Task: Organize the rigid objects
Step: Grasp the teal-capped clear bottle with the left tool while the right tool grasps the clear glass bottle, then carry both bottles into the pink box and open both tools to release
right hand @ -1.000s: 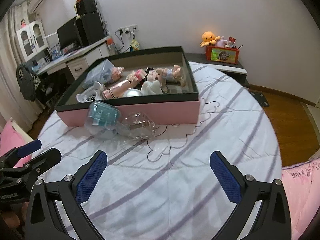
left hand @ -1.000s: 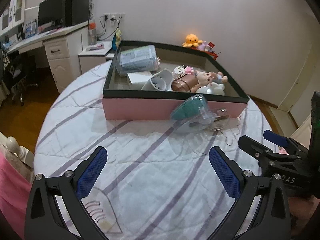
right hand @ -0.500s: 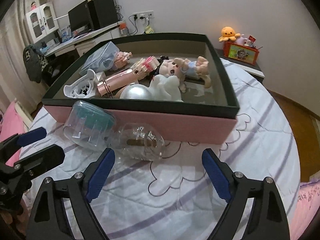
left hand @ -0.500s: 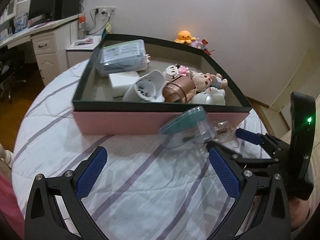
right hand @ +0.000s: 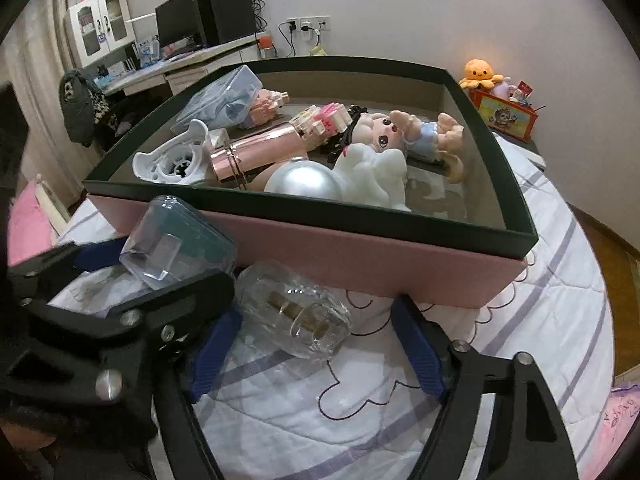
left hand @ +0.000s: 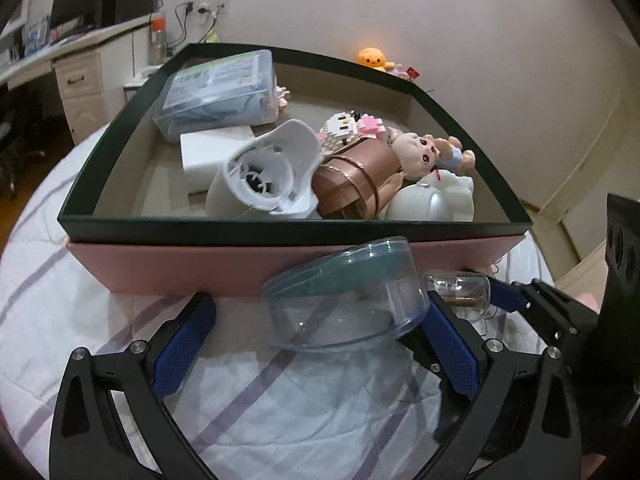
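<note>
Clear round container (left hand: 344, 300) with the teal lid is tipped on its side on the striped cloth (left hand: 280, 408), leaning against the pink near wall of the big box (left hand: 160, 268). Just to its right lies a small clear glass bottle (right hand: 296, 312), also on its side, close to that same wall.

Left claw (left hand: 316, 336) is spread wide with the container sitting between its blue pads. The right pad looks right up against the container's edge and the left pad is well clear of it, so nothing's gripped, though the jaws are starting to close. Right claw (right hand: 316, 344) is straddling the glass bottle at a middling width and its jaws are closing too. Pads aren't pressing on the glass as far as I can see; there's a gap on the right side for sure. The two claws are crowded together, with the left one's fingers crossing in front of the right one's left pad.

Inside the box it's already pretty packed: a plastic tub (left hand: 220, 92) at the far left, a white block (left hand: 204, 156), a white round plastic piece (left hand: 264, 176), a rose-gold tube (right hand: 256, 152), a doll (right hand: 400, 132), a blocky pink-and-white brick figure (left hand: 348, 128), a pearly ball (right hand: 304, 180) and a white figurine (right hand: 376, 176). An orange plush octopus (right hand: 480, 74) sits way back on a side cabinet.
</note>
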Motion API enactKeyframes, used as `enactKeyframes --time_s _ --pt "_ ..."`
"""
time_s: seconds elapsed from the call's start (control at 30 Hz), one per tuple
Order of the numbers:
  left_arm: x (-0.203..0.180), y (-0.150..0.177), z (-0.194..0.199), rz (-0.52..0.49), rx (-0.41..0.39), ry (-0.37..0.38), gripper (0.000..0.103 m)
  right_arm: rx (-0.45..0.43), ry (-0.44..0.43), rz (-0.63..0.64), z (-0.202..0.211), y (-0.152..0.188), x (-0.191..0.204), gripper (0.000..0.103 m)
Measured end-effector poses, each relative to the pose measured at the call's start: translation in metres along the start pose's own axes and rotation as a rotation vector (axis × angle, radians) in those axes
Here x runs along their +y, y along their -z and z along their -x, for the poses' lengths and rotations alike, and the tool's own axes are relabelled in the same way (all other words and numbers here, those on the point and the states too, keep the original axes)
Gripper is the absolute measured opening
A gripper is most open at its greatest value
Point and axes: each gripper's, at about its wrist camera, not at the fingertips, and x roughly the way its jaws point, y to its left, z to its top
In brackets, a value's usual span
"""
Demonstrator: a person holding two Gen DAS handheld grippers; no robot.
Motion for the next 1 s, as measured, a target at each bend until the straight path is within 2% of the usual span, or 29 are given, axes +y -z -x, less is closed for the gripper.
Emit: enactKeyframes --time_s 0.03,0.07,0.1,0.13,0.27,0.43,0.53,0.63,0.7,0.77,0.8,1.0 --pt "0.001 0.0 0.002 -0.001 -0.002 -0.002 0.096 -0.003 -0.009 0.004 0.002 0.001 0.001 0.065" --pt "0.004 0.002 0.004 -0.005 -0.004 -0.008 0.089 -0.004 -0.02 0.004 0.003 0.001 0.002 0.057" --pt "0.006 0.003 0.006 -0.007 -0.006 -0.011 0.08 -0.003 -0.02 0.004 0.005 0.001 0.002 0.054" --pt "0.009 0.003 0.008 -0.007 -0.007 -0.014 0.075 -0.005 -0.012 0.006 0.006 0.002 0.003 0.054" --pt "0.023 0.003 0.013 -0.004 -0.007 -0.042 0.076 -0.002 -0.02 -0.016 0.005 0.001 0.002 0.053" --pt "0.021 0.002 0.008 -0.027 -0.006 -0.096 0.077 -0.005 -0.034 -0.037 0.0 -0.003 0.002 0.055" --pt "0.022 0.005 0.011 -0.023 -0.016 -0.081 0.073 0.0 -0.033 -0.033 0.001 -0.003 0.006 0.055" --pt "0.028 0.009 0.016 -0.009 -0.018 -0.071 0.072 -0.001 -0.075 -0.04 0.001 -0.005 0.01 0.056" --pt "0.03 0.011 0.018 -0.007 -0.021 -0.07 0.072 0.008 -0.075 -0.033 -0.003 -0.005 0.012 0.051" --pt "0.029 0.011 0.019 -0.011 -0.022 -0.062 0.072 0.007 -0.073 -0.028 -0.003 -0.004 0.013 0.05" --pt "0.029 0.011 0.02 -0.014 -0.024 -0.063 0.072 0.011 -0.081 -0.024 -0.002 -0.003 0.015 0.045" --pt "0.029 0.016 0.029 -0.025 -0.035 -0.062 0.072 -0.002 -0.108 -0.037 0.011 0.004 0.015 0.044"
